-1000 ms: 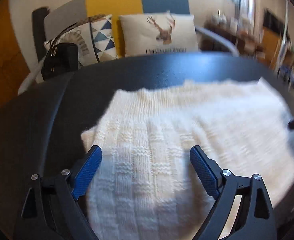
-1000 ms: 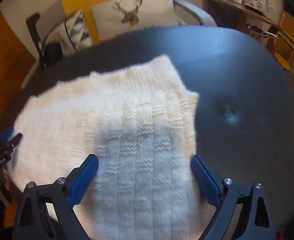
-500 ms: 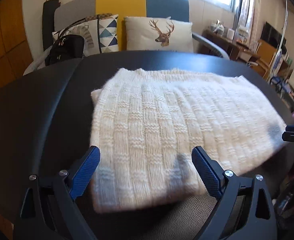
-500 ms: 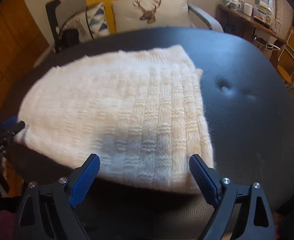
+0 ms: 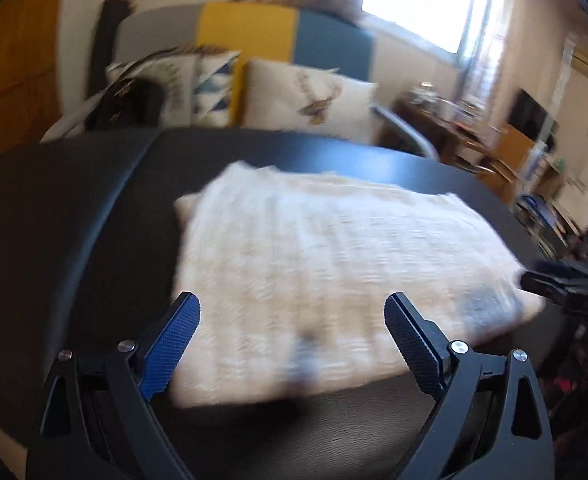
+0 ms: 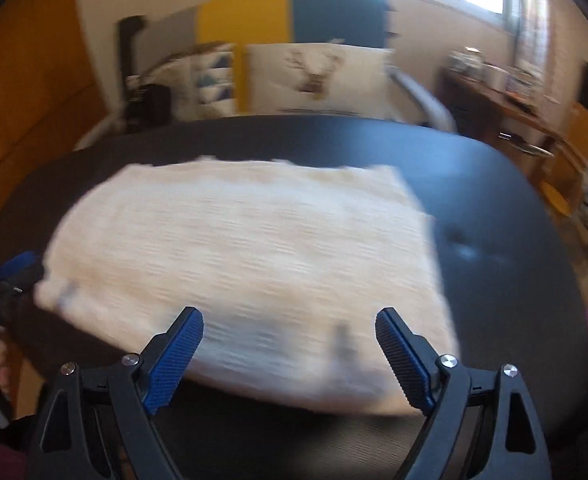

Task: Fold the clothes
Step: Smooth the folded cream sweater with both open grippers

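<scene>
Sweater on table (sofa behind)

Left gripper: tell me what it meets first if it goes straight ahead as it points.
Probably the folded white sweater on the black table. The left gripper is open; blur leaves depth unclear.

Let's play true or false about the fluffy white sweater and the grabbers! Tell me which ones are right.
1. The white sweater lies on a dark table. True.
2. The left gripper is squeezing the sweater. False: its jaws are wide open and hold nothing.
3. The right gripper is open. True.
4. The sweater is bright red. False: it is creamy white.
5. A pillow with a deer sits on the sofa behind the table. True.
</scene>
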A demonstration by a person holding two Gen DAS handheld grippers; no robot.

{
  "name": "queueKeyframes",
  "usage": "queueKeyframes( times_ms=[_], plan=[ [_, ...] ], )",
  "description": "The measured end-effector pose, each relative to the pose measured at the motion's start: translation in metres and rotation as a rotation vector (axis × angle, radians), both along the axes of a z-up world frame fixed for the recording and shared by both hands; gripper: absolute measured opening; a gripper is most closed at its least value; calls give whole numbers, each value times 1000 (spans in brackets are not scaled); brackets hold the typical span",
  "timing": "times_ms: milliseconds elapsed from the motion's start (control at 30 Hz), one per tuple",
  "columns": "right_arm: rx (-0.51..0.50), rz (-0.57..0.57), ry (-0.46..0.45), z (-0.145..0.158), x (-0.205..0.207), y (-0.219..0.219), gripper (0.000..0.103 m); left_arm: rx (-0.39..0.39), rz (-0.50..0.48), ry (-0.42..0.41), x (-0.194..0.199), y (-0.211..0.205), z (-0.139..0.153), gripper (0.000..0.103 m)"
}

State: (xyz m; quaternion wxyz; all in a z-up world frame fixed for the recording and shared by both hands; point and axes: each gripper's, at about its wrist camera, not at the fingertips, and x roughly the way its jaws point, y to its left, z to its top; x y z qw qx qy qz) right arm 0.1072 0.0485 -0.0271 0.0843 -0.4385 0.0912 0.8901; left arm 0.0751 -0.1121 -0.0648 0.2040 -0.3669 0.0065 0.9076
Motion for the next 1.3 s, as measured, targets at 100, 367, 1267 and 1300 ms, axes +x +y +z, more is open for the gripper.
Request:
queueKeyframes(
  times_ms=[100,367,1267,1300],
  plan=[
    [2,45,-131,-40,-36,-28,89,-165,-118,-29,-3,45,-26,96],
    [-28,57,-71,-35,-35,-34,92,70,-189,-18,1,39,-8,96],
    [11,116,-134,-50,-58,10,92,-55,-137,-18,-36,59,-12,95],
    [0,112,-120,-42,-61,11,92,-15,-138,-8,-38,56,-2,95]
  ],
)
